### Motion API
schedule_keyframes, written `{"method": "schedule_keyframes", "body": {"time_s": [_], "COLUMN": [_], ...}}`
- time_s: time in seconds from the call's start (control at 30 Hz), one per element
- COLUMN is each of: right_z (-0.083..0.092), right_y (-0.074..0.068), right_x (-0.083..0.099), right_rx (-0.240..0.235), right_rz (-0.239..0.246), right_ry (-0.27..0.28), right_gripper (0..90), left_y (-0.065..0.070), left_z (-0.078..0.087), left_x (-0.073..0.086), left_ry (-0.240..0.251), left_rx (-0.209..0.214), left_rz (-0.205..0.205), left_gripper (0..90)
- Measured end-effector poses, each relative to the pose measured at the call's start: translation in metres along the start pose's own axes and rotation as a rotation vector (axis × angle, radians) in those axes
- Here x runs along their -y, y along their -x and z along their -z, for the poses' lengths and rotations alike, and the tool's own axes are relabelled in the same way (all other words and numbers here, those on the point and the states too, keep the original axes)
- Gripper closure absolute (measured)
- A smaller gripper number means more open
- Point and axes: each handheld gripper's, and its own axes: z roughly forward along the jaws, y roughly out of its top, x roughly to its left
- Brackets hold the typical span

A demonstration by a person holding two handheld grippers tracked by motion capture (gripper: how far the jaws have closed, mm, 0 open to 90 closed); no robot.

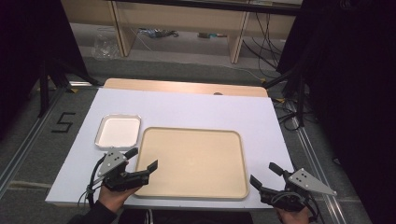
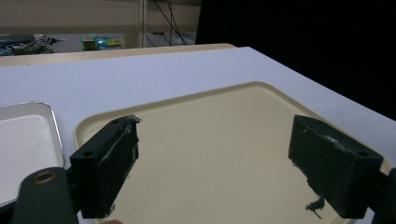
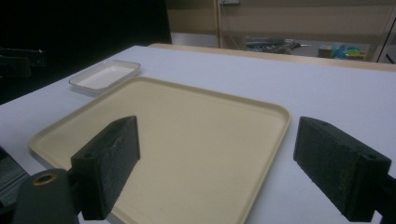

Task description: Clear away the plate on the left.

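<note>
High view: we find left gripper (image 1: 142, 157) and right gripper (image 1: 262, 175) released, empty, flanking the bare tray (image 1: 191, 161); advise keeping jaws wide.

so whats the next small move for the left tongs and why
Probably shift the left tongs leftward and forward toward the small white tray. They are open and holding nothing, hovering over the near-left corner of the bare beige tray, and the white tray is the only small object close by.

So that's one big beige tray (image 1: 194, 162), one small white tray (image 1: 118, 131) far left of it, and two grippers, left (image 1: 141, 159) and right (image 1: 264, 175).
</note>
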Motion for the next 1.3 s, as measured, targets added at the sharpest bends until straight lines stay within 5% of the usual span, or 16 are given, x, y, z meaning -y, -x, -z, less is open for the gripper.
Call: {"method": "schedule_keyframes", "body": {"time_s": [0.6, 0.87, 1.3], "right_z": [0.002, 0.000, 0.000], "right_y": [0.001, -0.001, -0.001], "right_x": [-0.001, 0.000, 0.000], "right_rx": [0.012, -0.010, -0.005], "right_rz": [0.023, -0.011, 0.008], "right_ry": [-0.012, -0.015, -0.009], "right_gripper": [15.3, 15.3, 15.3], "left_y": [-0.005, -0.012, -0.035], "left_z": [-0.003, -0.005, -0.016], "left_x": [-0.001, -0.002, -0.005], "left_ry": [-0.006, -0.023, -0.040], "left_rx": [0.000, -0.028, -0.098], "left_rz": [0.029, 0.060, 0.073], "left_gripper": [15.6, 15.6, 15.8]}}
